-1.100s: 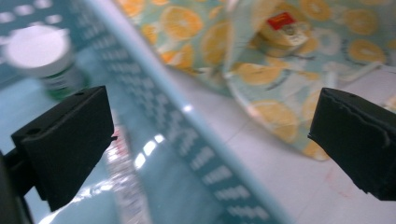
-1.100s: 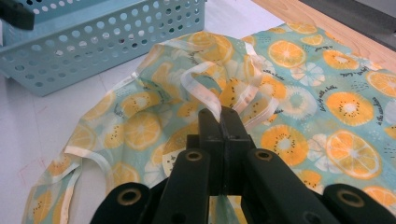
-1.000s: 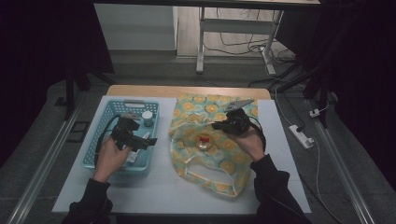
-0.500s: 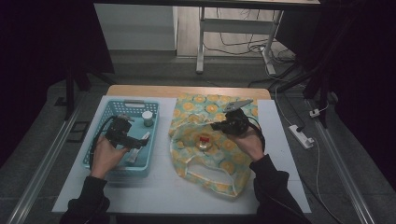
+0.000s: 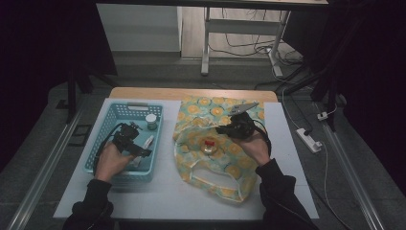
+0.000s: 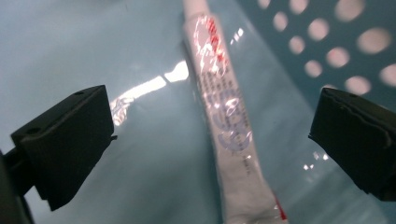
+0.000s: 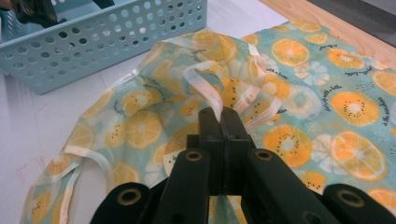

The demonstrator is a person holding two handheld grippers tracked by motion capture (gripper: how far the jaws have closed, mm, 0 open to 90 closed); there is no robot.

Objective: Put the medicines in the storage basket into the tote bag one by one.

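- while the left gripper (image 6: 205, 140) hangs inside the blue basket (image 5: 107, 122) with its jaws spread wide, the white tube (image 6: 224, 126) lies on the basket floor right between them, not touched by either pad.
- right gripper (image 7: 222, 123) has its jaws pressed together, pinching the pale edge strip of the orange-print bag (image 7: 327, 112), just beside the basket's right wall.
- what could go wrong, imo: the tube runs lengthwise along the gap and sits nearer the right jaw, so closing could nudge it sideways or catch only the crinkly end and let it slip out.
- also the basket's holed wall is close to that right jaw; going lower at this angle might bump it.
- if the right hand lets the fabric sag, the bag's mouth may flop shut before anything gets dropped in.
- tube looks slim and glossy white, with red and blue print and a flat crimped tail at the near end. a small jar (image 5: 208, 145) with a red lid already sits in the bag, right of the basket.
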